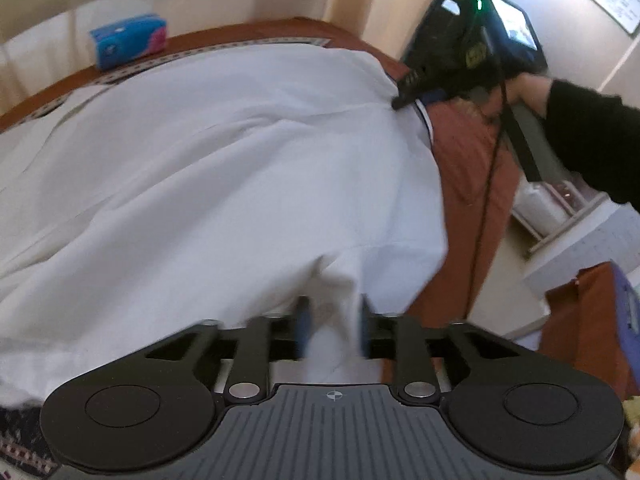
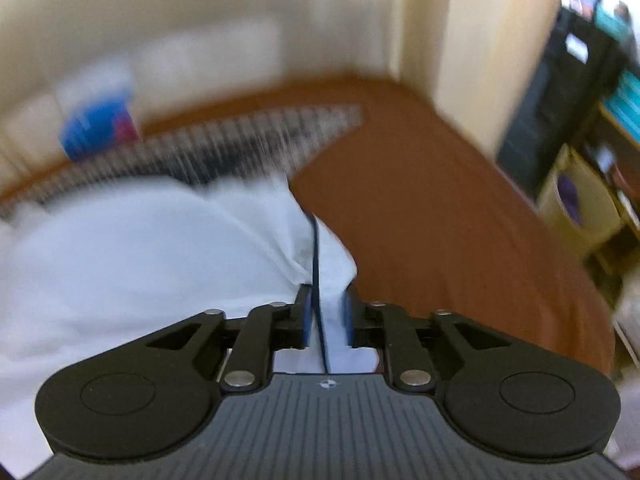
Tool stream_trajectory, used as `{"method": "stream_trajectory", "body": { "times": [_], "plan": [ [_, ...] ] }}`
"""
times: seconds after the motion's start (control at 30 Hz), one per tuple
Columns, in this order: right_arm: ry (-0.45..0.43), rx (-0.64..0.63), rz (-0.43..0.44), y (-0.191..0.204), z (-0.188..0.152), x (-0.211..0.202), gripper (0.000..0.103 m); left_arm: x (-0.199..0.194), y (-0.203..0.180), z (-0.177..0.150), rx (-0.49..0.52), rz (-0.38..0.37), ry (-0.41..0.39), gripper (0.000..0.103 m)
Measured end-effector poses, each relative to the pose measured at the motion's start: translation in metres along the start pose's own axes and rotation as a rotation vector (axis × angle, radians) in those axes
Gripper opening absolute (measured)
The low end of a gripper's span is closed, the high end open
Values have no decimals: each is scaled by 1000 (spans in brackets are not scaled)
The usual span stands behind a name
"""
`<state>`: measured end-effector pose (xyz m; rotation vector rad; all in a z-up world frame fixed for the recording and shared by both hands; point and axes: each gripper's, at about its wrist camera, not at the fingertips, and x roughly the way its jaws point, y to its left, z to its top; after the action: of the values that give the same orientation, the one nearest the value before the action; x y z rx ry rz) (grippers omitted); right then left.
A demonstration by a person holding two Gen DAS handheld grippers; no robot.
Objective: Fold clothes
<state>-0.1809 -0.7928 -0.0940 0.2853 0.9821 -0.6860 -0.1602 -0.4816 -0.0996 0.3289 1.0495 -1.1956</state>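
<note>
While both grippers clamp its edges, the white shirt (image 1: 208, 168) lies spread over the brown tabletop (image 1: 468, 160).

In the left wrist view, the left gripper (image 1: 332, 328) at 6 o'clock has its jaws closed on a bunched fold of white cloth, and the right gripper (image 1: 404, 92) at 2 o'clock pinches the shirt's far edge by a dark blue trim (image 1: 426, 120). In the blurred right wrist view, the right gripper's jaws are closed on white cloth with that trim running between them. A blue tissue pack (image 1: 128, 40) sits at 11 o'clock on the tabletop, beside a patterned strip (image 1: 180, 56) under the shirt.
</note>
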Motion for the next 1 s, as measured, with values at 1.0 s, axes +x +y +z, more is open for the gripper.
{"method": "stream_trajectory", "body": {
  "times": [1.0],
  "plan": [
    [-26, -661, 457, 308, -151, -170, 76, -215, 264, -189, -505, 746, -160, 82]
  ]
}}
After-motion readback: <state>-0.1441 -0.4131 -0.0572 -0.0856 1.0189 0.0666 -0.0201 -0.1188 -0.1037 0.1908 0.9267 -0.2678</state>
